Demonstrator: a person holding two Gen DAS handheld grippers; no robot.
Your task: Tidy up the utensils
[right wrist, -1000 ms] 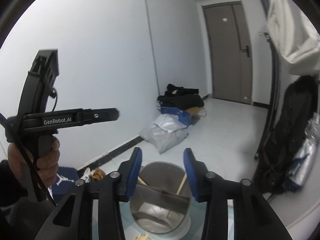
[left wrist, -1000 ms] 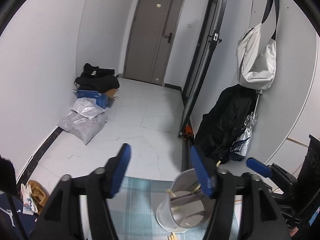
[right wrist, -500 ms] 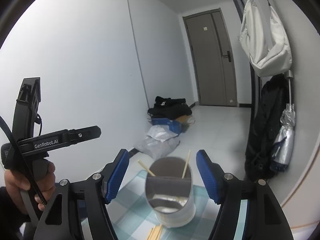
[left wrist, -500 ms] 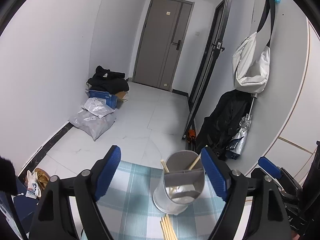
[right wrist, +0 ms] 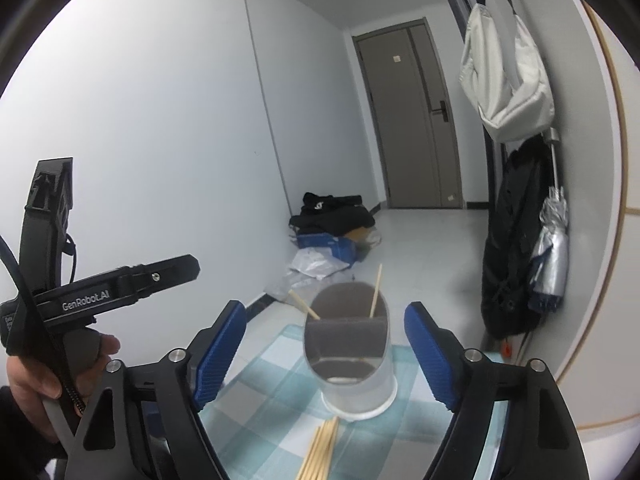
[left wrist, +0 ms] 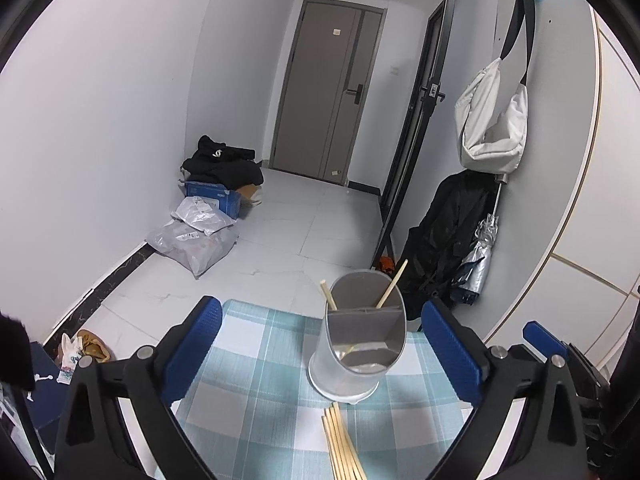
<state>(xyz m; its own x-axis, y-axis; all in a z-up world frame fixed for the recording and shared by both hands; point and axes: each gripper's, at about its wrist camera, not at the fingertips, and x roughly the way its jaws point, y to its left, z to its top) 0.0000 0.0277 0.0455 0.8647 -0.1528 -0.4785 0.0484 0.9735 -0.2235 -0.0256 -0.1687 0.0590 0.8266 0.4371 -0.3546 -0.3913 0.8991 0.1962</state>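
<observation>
A metal utensil holder [left wrist: 360,344] stands upright on the checked cloth, with two wooden chopsticks [left wrist: 392,284] leaning in its back compartment. A bundle of several loose chopsticks [left wrist: 344,444] lies on the cloth in front of it. My left gripper [left wrist: 321,312] has its jaws opening wide, and nothing is gripped between them. The holder sits a little beyond its fingertips. In the right wrist view my right gripper [right wrist: 325,314] is also opening, empty, facing the holder [right wrist: 352,376] and the bundle [right wrist: 320,448]. The left gripper's body [right wrist: 120,288] shows there, held by a hand [right wrist: 48,372].
The blue-and-white checked cloth [left wrist: 260,380] covers the table. Beyond it, plastic bags [left wrist: 192,240], a blue box [left wrist: 212,196] and black clothes lie on the tiled floor by the left wall. A white bag [left wrist: 492,128], black coat [left wrist: 448,240] and umbrella [left wrist: 480,256] hang on the right.
Both grippers have drawn back from the holder and their jaws have spread wider. The holder now looks farther off, and the loose chopstick bundle has come into view.
</observation>
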